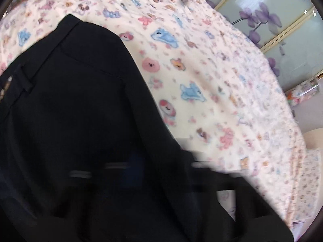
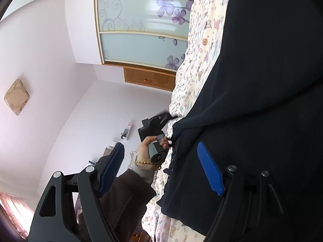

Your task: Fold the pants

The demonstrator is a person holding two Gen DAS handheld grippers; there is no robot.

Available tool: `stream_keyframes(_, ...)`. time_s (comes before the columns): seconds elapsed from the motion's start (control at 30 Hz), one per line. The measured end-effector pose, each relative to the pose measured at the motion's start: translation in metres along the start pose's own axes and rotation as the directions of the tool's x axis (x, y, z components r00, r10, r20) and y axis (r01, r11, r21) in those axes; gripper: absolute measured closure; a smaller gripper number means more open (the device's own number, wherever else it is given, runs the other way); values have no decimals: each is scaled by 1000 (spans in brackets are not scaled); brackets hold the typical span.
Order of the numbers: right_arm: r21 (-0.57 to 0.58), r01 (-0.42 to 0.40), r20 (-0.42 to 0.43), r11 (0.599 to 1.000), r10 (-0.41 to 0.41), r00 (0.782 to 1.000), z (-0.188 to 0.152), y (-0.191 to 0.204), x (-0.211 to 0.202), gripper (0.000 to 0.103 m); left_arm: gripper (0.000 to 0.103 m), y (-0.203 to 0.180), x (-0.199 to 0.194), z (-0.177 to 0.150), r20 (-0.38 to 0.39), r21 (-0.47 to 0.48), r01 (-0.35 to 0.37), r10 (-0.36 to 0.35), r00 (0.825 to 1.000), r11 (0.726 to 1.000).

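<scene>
On a bed spread with a cream quilt printed with pastel animals point(image 1: 201, 64), black fabric pants point(image 1: 76, 104) lie waistband up, one belt loop visible. Blue-padded jaws of the right gripper point(image 2: 163, 173) stand wide apart, the pants beside one pad. Across the bed, a hand point(image 2: 146, 151) grips the left gripper point(image 2: 171, 141), its jaws closed on the pants' edge.

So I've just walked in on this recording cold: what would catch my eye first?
The black pants fill the left wrist view, spread over a cartoon-animal bedspread. In the right wrist view, blue-padded fingers stand apart over the dark cloth, while a hand with a gold bracelet holds the other gripper's handle.
</scene>
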State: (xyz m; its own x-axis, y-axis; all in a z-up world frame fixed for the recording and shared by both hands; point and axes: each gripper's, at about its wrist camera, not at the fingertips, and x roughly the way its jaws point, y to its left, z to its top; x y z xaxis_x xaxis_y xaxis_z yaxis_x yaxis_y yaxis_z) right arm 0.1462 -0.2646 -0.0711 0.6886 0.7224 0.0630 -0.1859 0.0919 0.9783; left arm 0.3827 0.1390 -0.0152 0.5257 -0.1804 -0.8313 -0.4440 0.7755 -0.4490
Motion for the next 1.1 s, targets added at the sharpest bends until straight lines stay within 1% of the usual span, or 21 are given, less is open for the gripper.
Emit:
stream_keyframes(0.07,17,-39,14,999,39,999,6,4,1,24,95,8,-23,-9,61,-16,42,-41,997,999)
stream_keyframes(0.13,34,-77,22,996,77,997,11,1,4,24,97,13,-52,-21,109,8,62,-62,992,998)
stream_keyframes(0.2,41,-128,20,991,127,992,15,-1,8,24,97,23,-89,-41,164,37,99,-103,981,994)
stream_keyframes(0.27,58,-218,11,974,217,976,20,-4,9,22,97,37,-129,-67,218,63,127,-138,966,990)
stream_keyframes(0.33,49,-277,-1,960,278,961,23,0,11,21,97,58,-164,-96,251,52,166,-174,952,985)
stream_keyframes(0.4,36,-261,-3,965,261,965,20,9,5,21,96,83,-188,-126,266,34,197,-199,943,980)
stream_keyframes(0.47,61,-235,-5,970,236,972,12,24,-8,20,94,109,-201,-153,273,16,224,-220,936,974)
stream_keyframes(0.5,56,-193,-6,980,194,981,7,33,-23,17,94,120,-203,-163,272,12,232,-226,935,973)
stream_keyframes(0.53,51,-154,3,987,154,988,3,38,-36,16,94,128,-203,-170,272,8,240,-233,934,971)
stream_keyframes(0.57,51,-97,15,994,96,995,0,42,-48,16,92,139,-200,-178,273,0,249,-239,932,969)
stream_keyframes(0.6,59,-10,26,998,8,1000,0,44,-65,16,92,146,-198,-185,272,-9,254,-242,931,967)
stream_keyframes(0.67,80,93,58,992,-98,994,1,46,-87,16,92,165,-185,-198,267,-34,288,-269,926,957)
stream_keyframes(0.77,108,238,126,965,-251,960,7,44,-115,19,91,177,-171,-209,286,-39,323,-299,910,946)
stream_keyframes(0.8,120,271,139,955,-287,948,9,43,-121,23,91,180,-167,-212,299,-33,336,-311,902,941)
stream_keyframes(0.83,144,299,144,943,-318,937,11,40,-124,27,91,181,-166,-214,307,-28,339,-314,898,940)
stream_keyframes(0.87,166,318,145,934,-342,929,12,38,-125,30,91,181,-164,-214,307,-21,335,-313,899,942)
stream_keyframes(0.9,201,355,146,913,-387,911,12,32,-124,32,91,178,-164,-212,300,-13,333,-314,901,943)
stream_keyframes(0.93,216,374,148,902,-409,900,13,30,-122,35,90,174,-164,-210,303,0,333,-317,899,943)
stream_keyframes(0.97,223,401,156,889,-438,885,12,28,-120,37,88,173,-167,-210,317,18,329,-317,894,944)
stream_keyframes(1.0,223,437,172,871,-477,862,14,26,-118,40,88,172,-170,-211,325,30,321,-313,892,947)
stream_keyframes(1.1,220,490,218,844,-531,819,16,20,-107,45,87,173,-168,-212,317,27,327,-319,893,944)
